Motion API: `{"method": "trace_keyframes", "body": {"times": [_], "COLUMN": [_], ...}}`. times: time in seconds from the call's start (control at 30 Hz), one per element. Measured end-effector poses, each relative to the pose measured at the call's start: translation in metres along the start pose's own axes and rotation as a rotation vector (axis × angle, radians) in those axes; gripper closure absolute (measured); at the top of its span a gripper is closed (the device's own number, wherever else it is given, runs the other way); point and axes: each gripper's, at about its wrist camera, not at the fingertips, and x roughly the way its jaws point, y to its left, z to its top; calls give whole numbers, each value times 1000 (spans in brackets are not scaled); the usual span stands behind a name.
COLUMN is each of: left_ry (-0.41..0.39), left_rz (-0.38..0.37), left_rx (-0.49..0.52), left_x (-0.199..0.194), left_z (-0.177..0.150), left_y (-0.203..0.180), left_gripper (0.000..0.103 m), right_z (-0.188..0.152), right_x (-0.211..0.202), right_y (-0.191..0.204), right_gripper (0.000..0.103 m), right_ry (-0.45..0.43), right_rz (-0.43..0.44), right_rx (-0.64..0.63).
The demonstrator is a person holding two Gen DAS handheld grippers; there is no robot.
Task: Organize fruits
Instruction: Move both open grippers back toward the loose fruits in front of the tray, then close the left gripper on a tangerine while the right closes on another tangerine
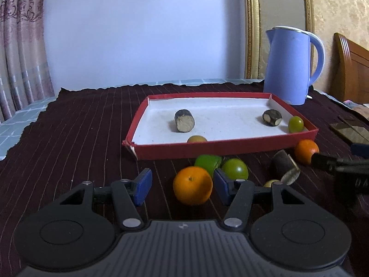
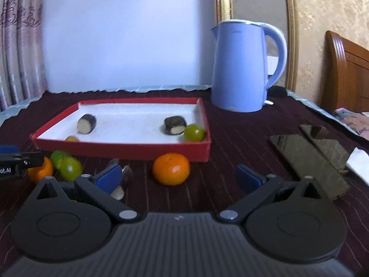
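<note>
A red tray (image 1: pixel 221 149) with a white floor holds two dark cut pieces (image 1: pixel 184 120), a green fruit (image 1: pixel 295 124) and a small yellow-brown fruit (image 1: pixel 196 139). In front of it lie an orange (image 1: pixel 192 185), two green fruits (image 1: pixel 235 169), a dark cut piece (image 1: pixel 286 167) and a second orange (image 1: pixel 305 151). My left gripper (image 1: pixel 182 185) is open, its pads on either side of the near orange. My right gripper (image 2: pixel 182 177) is open, just before the second orange (image 2: pixel 171 169). The tray shows in the right wrist view too (image 2: pixel 120 149).
A blue kettle (image 1: pixel 289 65) stands behind the tray's right corner. Dark flat slabs (image 2: pixel 309 159) and white paper (image 2: pixel 359 164) lie at the right. A dark striped cloth (image 1: pixel 80 127) covers the table. A wooden headboard (image 2: pixel 346 73) is at the far right.
</note>
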Motion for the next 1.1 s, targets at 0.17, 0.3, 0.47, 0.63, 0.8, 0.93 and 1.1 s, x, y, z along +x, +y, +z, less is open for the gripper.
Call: {"method": "trace_keyframes", "body": {"times": [0.17,0.3,0.47,0.63,0.8,0.93,1.1], "left_ry": [-4,24,106,120,117,108,104], "left_rz": [-33,-45,-58,-32,-17,-29,-33], "left_rx": [39,36,-3,-4,-8,-5,-13], "left_x": [0,9,30,40,43,42,41], "left_z": [-7,-6,-3,0,1,0,0], "left_y": [-4,-4,1,-1,-2,-3,-2], "left_gripper": [45,45,45,45,51,62,63], "right_z": [-2,-3,-4,-3,-3,-4,-1], "right_x": [-3,-3,-3,0,6,4,7], "right_y": [-2,-6,-7,-8,-1,-2,-18], "right_gripper": [0,0,0,0,0,0,0], "right_ry": [-8,-6,-5,13,52,42,51], "right_rz": [-9,-9,-8,-6,15,19,-1], "right_rx": [9,29,34,37,-1,2,33]}}
